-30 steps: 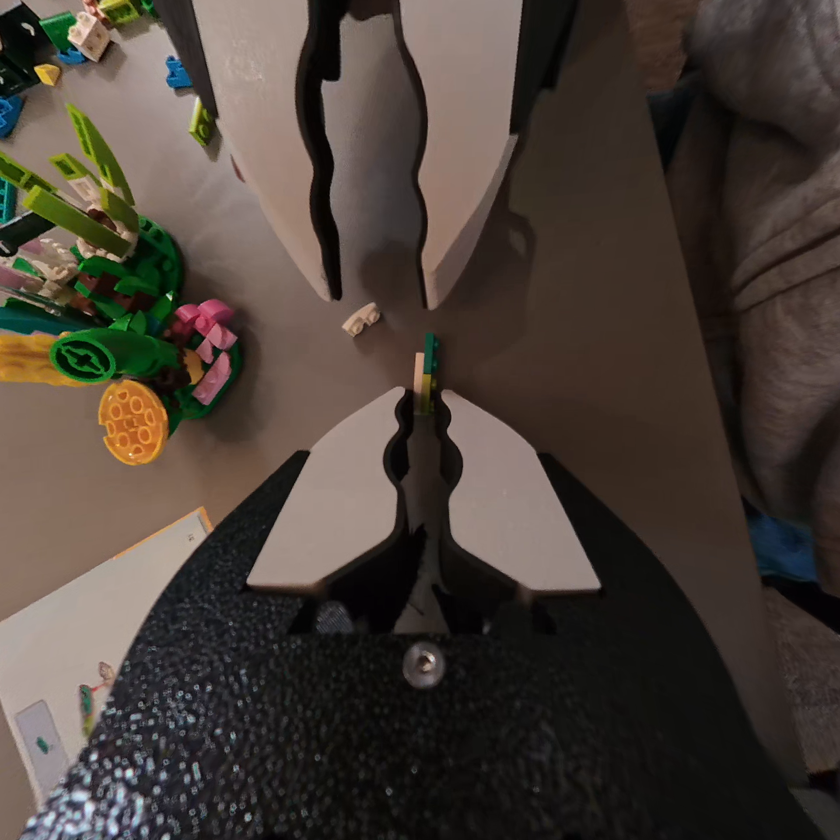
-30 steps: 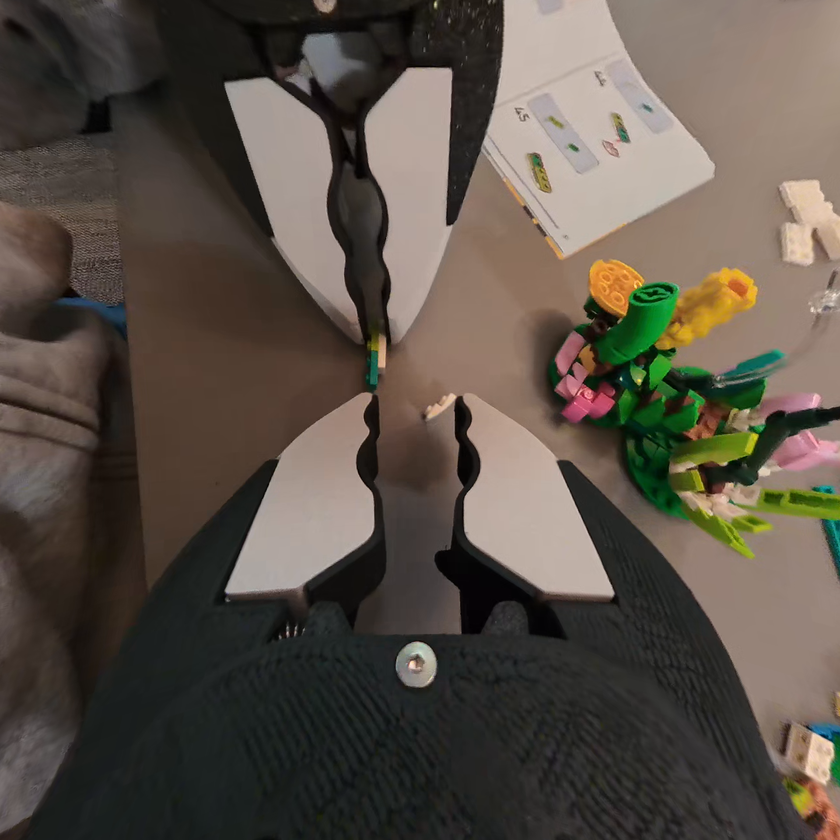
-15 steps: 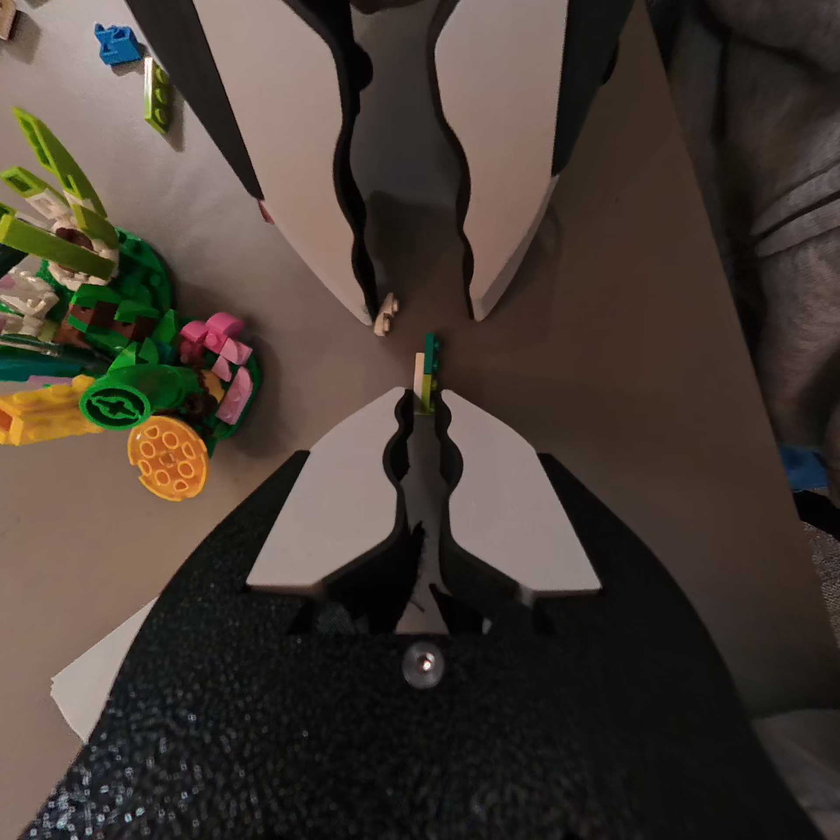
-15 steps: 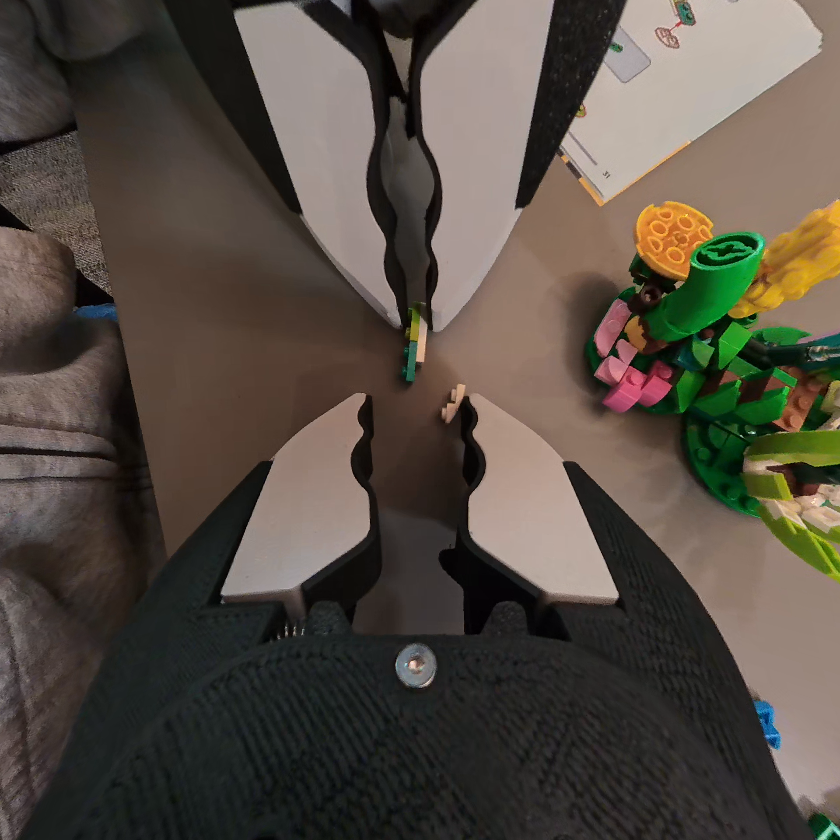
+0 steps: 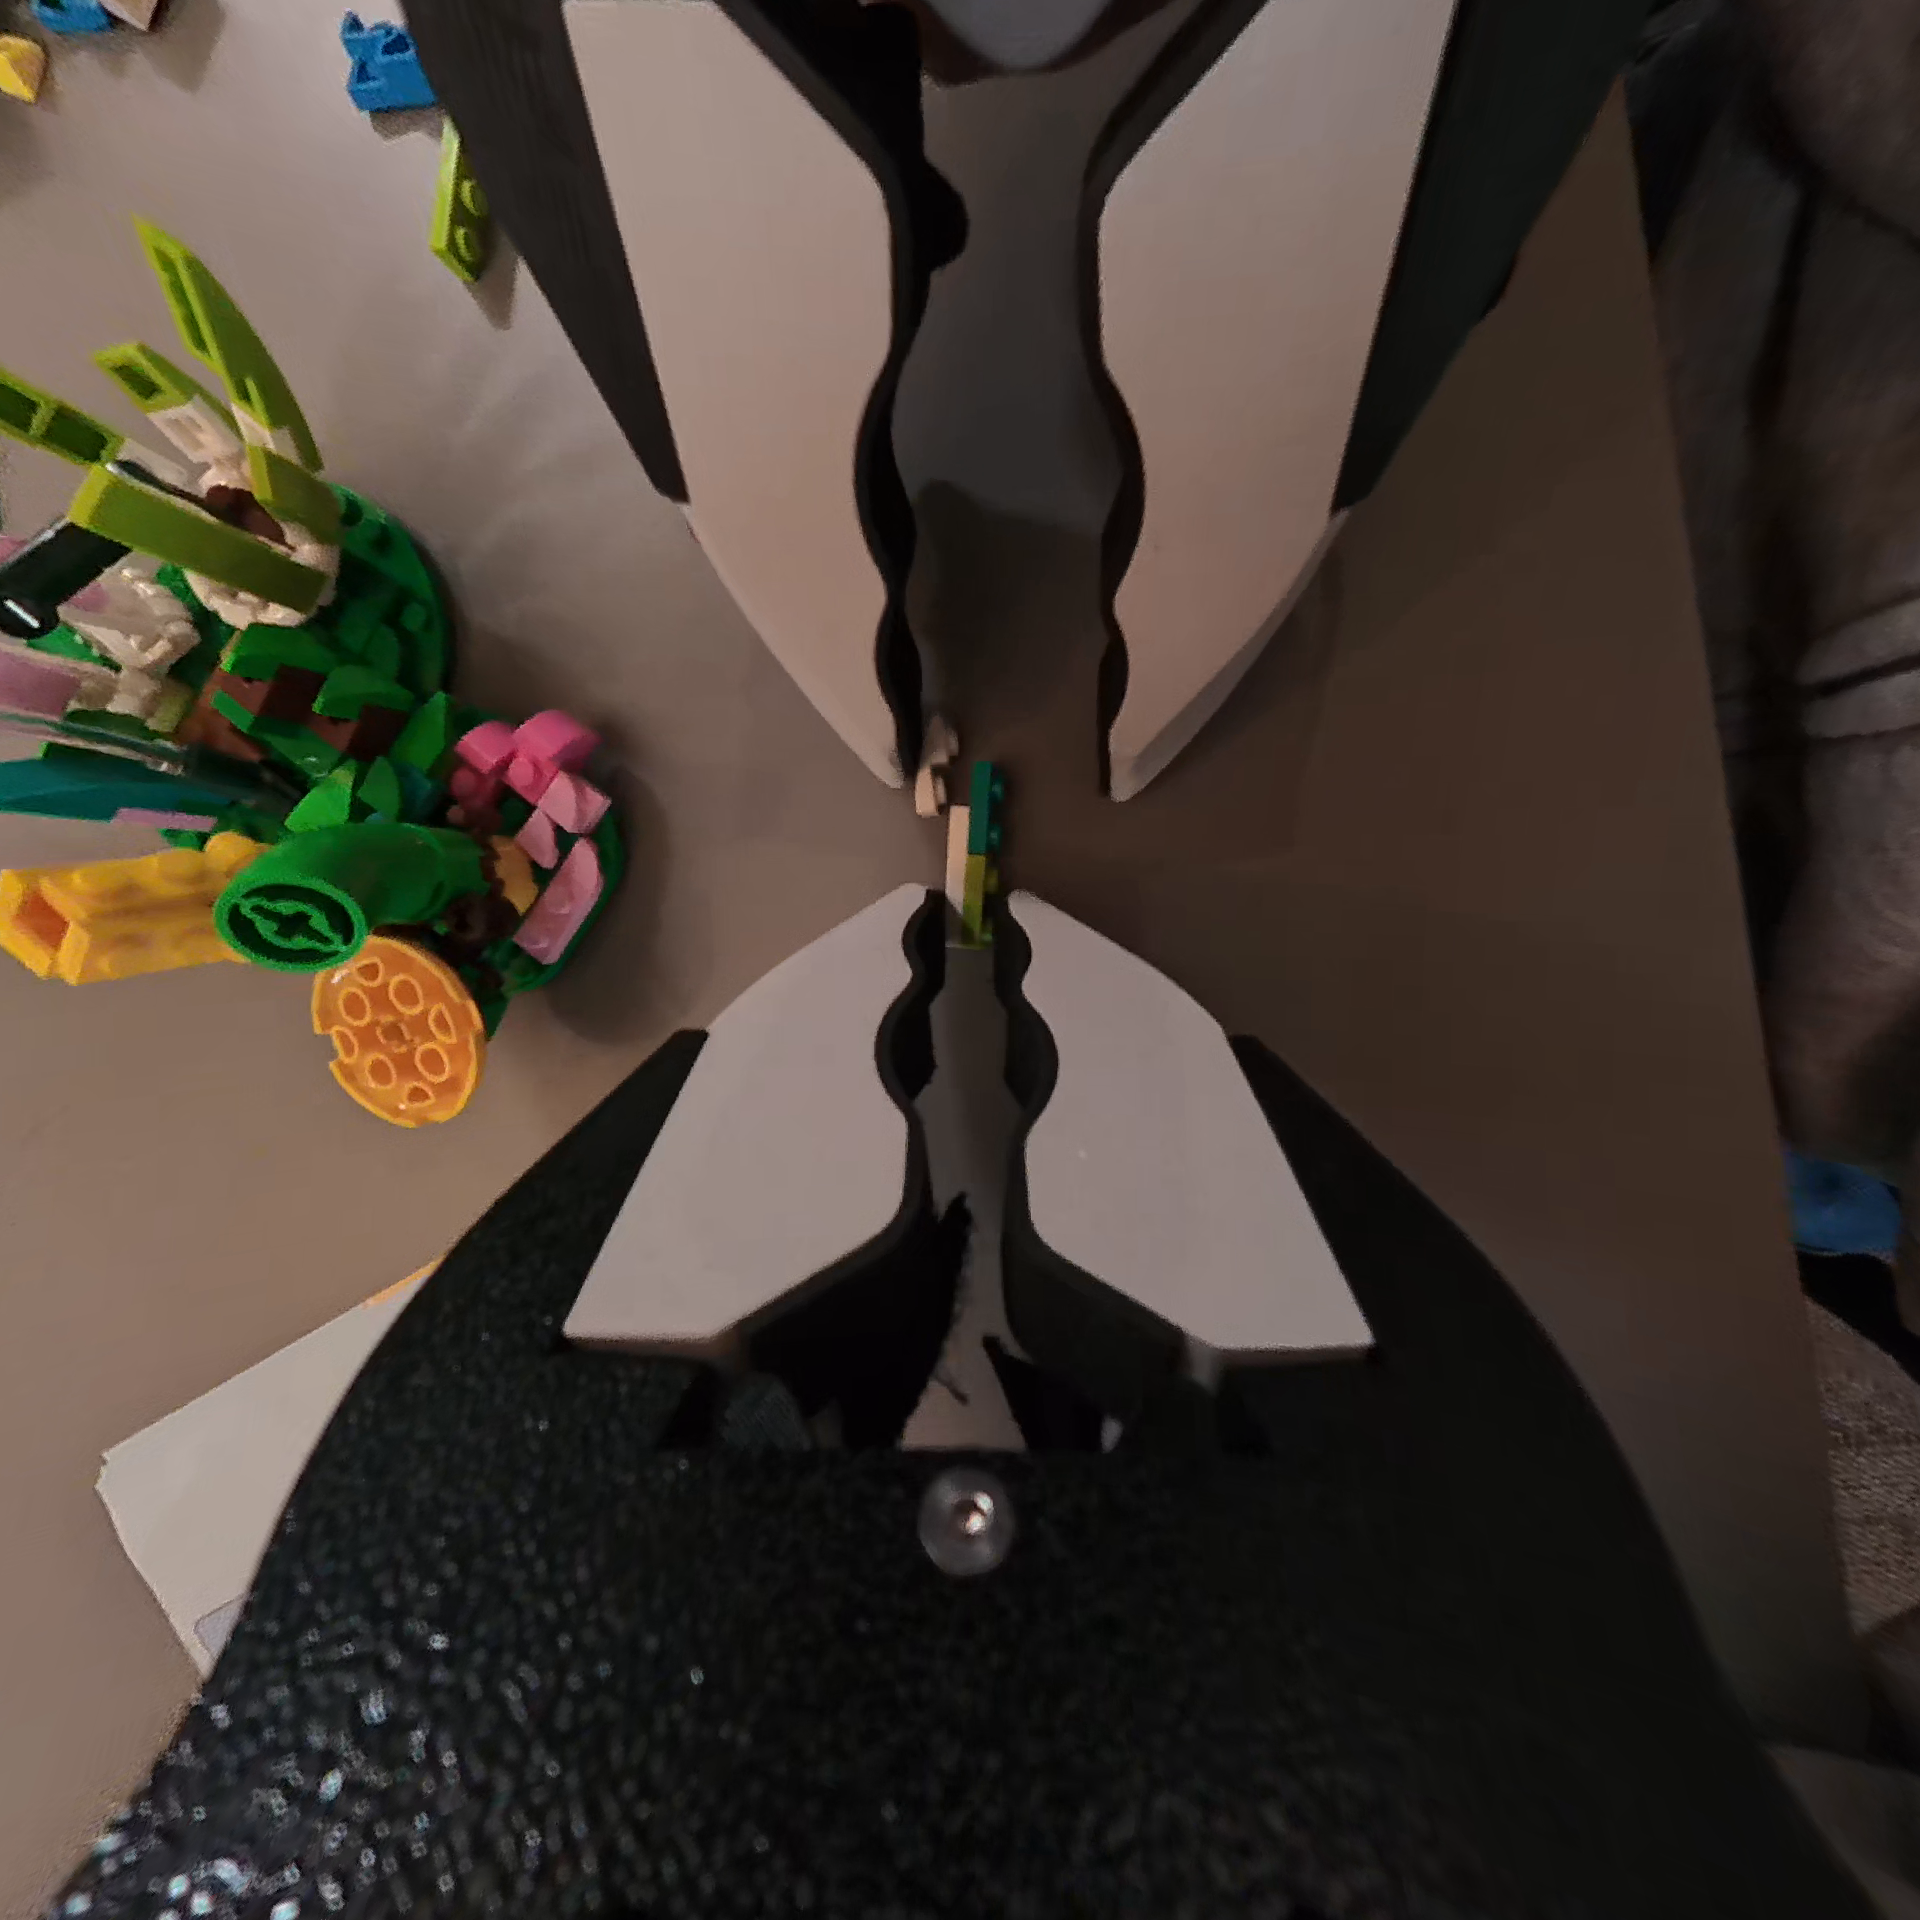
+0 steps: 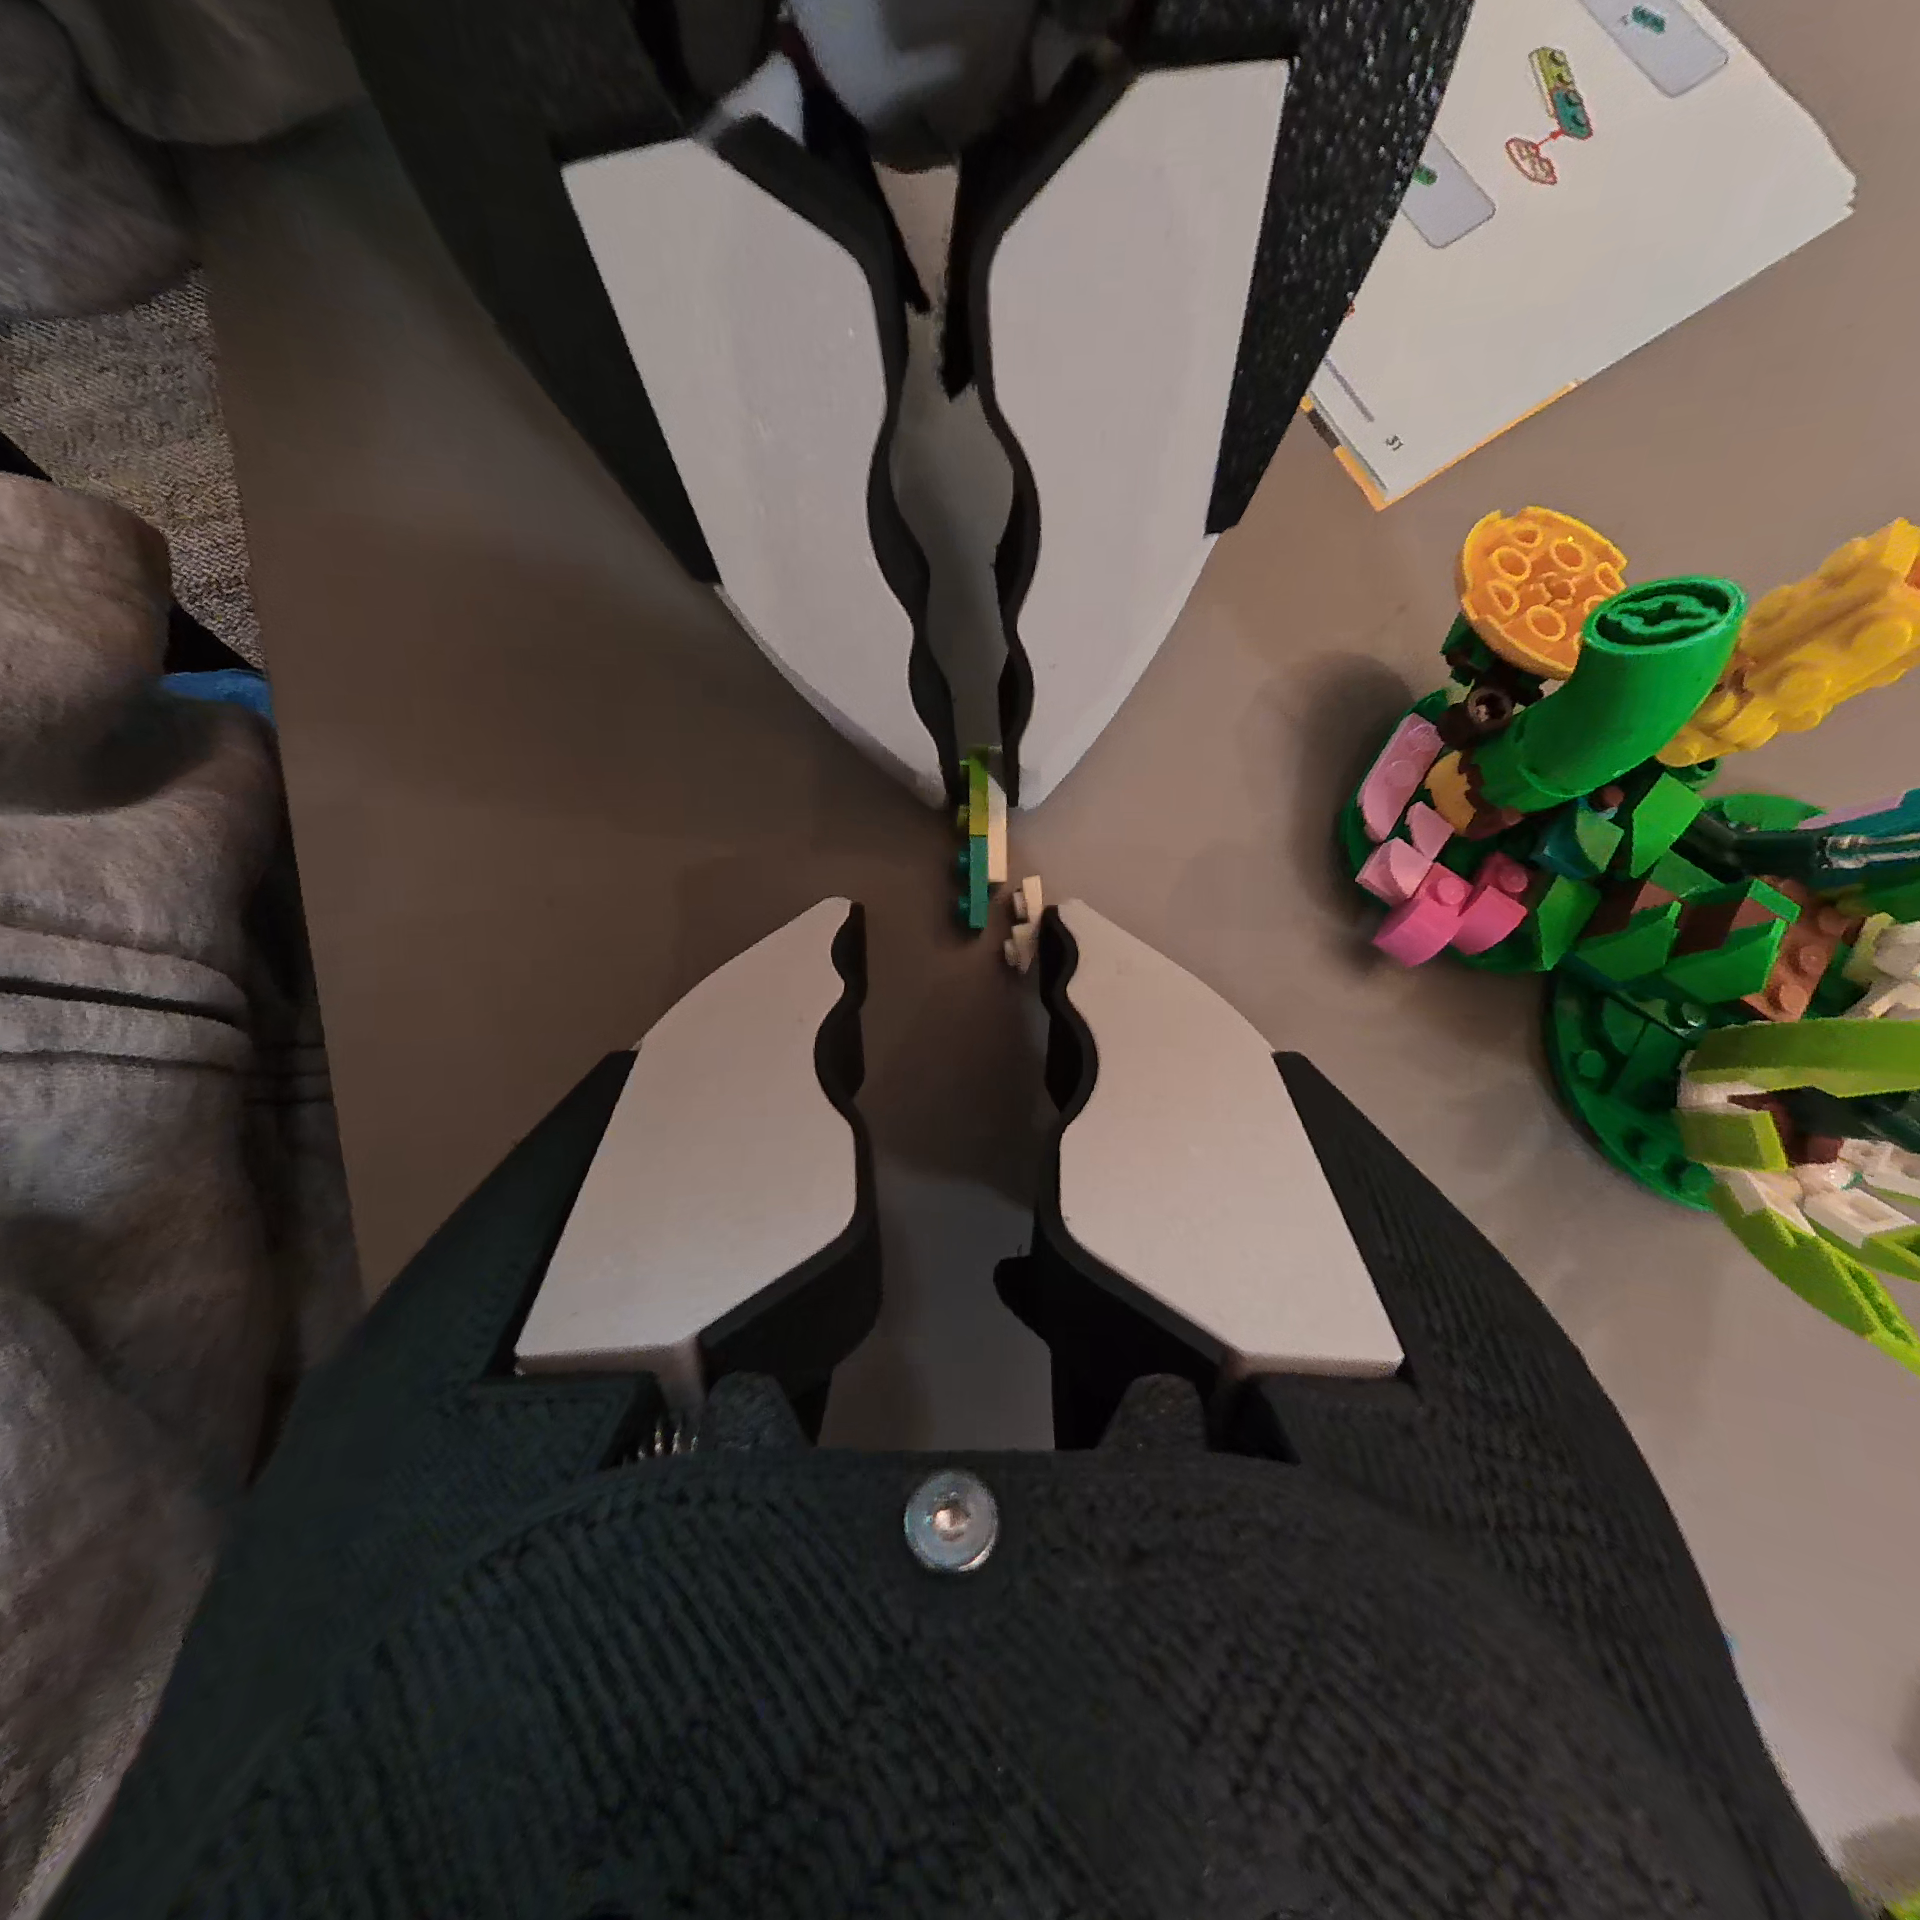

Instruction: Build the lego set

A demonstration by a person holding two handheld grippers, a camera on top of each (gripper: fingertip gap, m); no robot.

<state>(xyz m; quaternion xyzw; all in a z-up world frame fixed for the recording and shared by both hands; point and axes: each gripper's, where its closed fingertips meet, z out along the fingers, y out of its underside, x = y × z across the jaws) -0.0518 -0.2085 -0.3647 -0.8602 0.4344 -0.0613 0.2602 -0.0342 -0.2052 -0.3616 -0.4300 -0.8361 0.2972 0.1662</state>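
Nearer now, cream piece seems half-hidden.

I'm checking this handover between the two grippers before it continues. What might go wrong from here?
1. The right gripper is open, and the small cream piece sits only against one fingertip; it may drop onto the grey table.
2. The left gripper pinches only the end of the thin green, lime and cream plate stack; pressing the cream piece on may pivot it.
3. A dropped piece could roll toward the green flower model.
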